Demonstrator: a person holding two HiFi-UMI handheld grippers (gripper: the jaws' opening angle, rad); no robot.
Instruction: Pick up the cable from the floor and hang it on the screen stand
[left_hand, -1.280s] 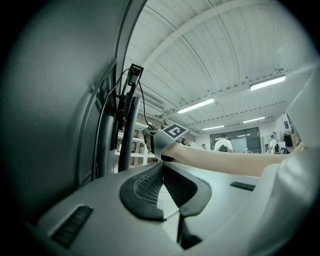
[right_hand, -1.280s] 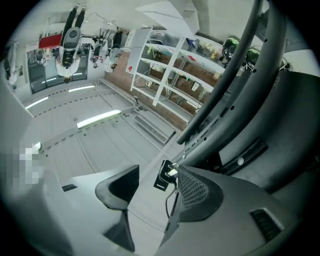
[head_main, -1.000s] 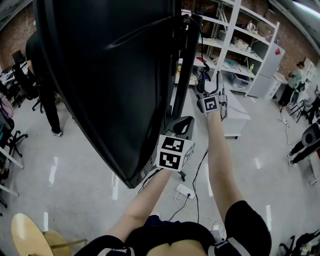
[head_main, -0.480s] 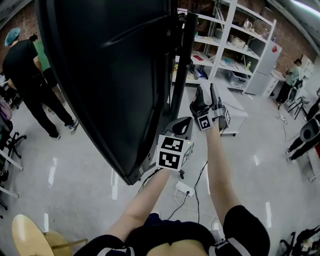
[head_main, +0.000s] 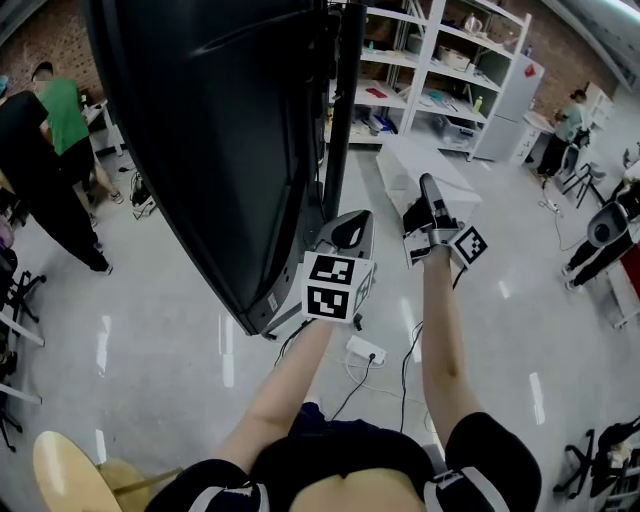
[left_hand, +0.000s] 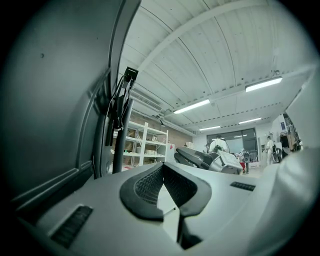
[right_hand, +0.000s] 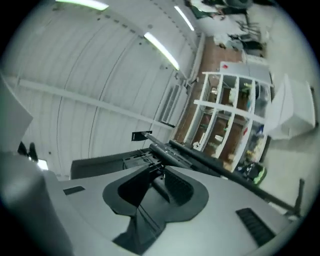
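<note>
With the left gripper (head_main: 347, 228) pressed together empty and the right gripper (head_main: 427, 190) closing on nothing, the person seems between steps; the floor cable (head_main: 406, 370) at 6 o'clock needs a downward reach.

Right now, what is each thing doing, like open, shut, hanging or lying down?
Left grey tool: shut, empty.
Right grey tool: jaws closing, nothing between them.
Black cables: hanging beside the black stand pole.
Big black flat screen: dark.
White power strip: lying on the grey floor.
</note>
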